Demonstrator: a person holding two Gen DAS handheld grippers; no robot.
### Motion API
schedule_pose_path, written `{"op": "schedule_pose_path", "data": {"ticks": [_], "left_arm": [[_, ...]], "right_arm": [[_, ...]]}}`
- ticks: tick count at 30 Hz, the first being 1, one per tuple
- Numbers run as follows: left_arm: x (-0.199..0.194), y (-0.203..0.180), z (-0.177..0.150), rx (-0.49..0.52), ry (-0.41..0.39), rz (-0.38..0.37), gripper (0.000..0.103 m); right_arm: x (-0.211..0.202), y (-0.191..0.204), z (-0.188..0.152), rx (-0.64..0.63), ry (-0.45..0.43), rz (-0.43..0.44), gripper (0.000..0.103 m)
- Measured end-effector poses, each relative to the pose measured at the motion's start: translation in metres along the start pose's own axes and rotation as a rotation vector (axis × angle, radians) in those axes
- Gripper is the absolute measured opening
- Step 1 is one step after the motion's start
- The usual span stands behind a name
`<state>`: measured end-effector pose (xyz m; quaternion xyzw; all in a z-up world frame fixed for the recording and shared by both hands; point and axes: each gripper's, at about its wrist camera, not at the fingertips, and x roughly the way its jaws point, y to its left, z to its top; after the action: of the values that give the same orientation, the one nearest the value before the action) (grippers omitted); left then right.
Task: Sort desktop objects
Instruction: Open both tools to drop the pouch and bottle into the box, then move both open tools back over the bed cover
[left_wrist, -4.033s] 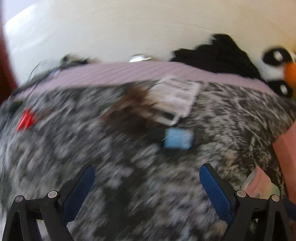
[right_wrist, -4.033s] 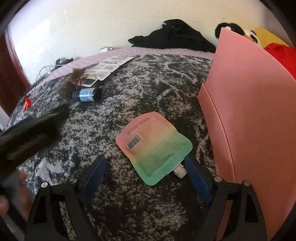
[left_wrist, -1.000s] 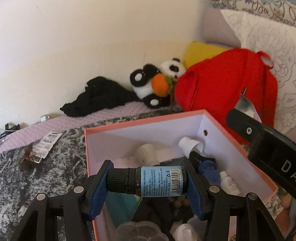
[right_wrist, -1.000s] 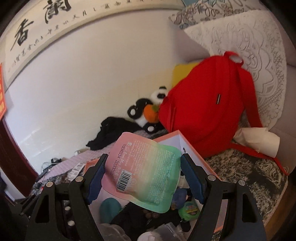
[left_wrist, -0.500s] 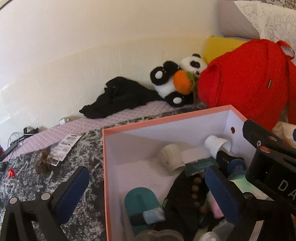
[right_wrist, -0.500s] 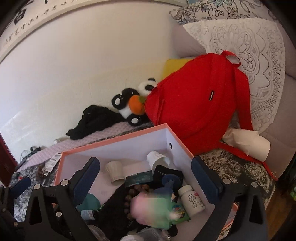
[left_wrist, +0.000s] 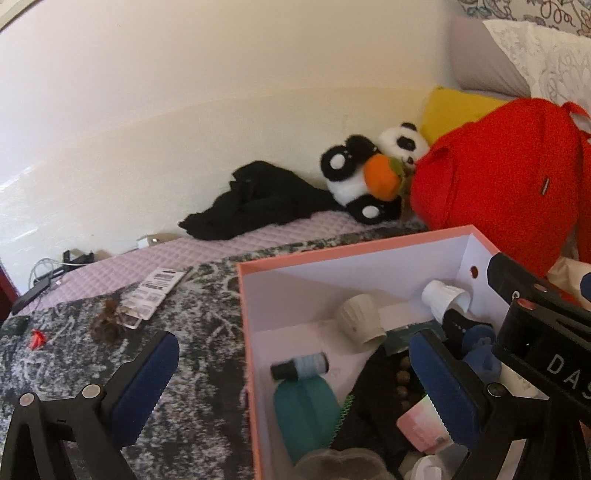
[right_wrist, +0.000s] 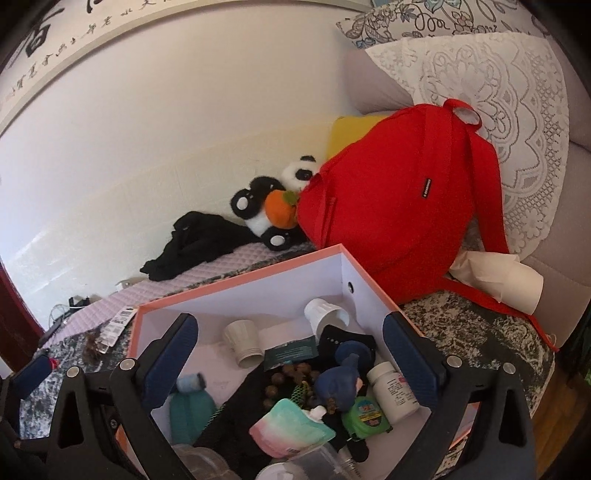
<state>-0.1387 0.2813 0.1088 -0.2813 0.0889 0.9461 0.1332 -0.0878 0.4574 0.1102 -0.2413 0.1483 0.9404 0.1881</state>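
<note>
both grippers are gaping wide and empty over the pink box (right_wrist: 236, 284): left gripper (left_wrist: 295, 373), right gripper (right_wrist: 288, 354). a second ago each was carrying something; now the small bottle (left_wrist: 301, 366) is lying at 9 o'clock inside, the pouch (right_wrist: 290, 430) at 6, so two more items are sitting sorted.

Pink cardboard box (right_wrist: 354, 263), matt, with smooth white inner walls. Pastel pouch (right_wrist: 290, 428) of glossy plastic film; small dark bottle (left_wrist: 300, 366) with a pale blue paper label. Red backpack (right_wrist: 391, 206) of matt woven cloth. Panda toy (left_wrist: 369, 173) of fluffy plush. Speckled grey-black bed cover (left_wrist: 199, 332), rough-textured cloth. Each claw has matt black plastic arms and dark blue rubbery pads (right_wrist: 168, 360).
</note>
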Motion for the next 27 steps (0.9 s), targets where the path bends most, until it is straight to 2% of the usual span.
{"op": "schedule_pose_path", "data": {"ticks": [9, 14, 16, 22, 27], "left_arm": [[-0.040, 0.040, -0.002, -0.019, -0.033, 0.071, 0.103], [-0.066, 0.078, -0.013, -0.051, -0.039, 0.116, 0.103], [-0.073, 0.094, -0.018, -0.075, -0.036, 0.125, 0.103], [-0.091, 0.157, -0.045, -0.137, -0.011, 0.215, 0.103], [-0.094, 0.219, -0.075, -0.224, 0.039, 0.297, 0.103]], "right_arm": [[-0.030, 0.031, -0.004, -0.008, -0.029, 0.039, 0.103], [-0.051, 0.063, -0.014, -0.029, -0.041, 0.081, 0.103], [-0.057, 0.082, -0.021, -0.050, -0.037, 0.103, 0.103], [-0.071, 0.140, -0.041, -0.117, -0.023, 0.168, 0.103], [-0.074, 0.199, -0.069, -0.203, 0.000, 0.228, 0.103]]}}
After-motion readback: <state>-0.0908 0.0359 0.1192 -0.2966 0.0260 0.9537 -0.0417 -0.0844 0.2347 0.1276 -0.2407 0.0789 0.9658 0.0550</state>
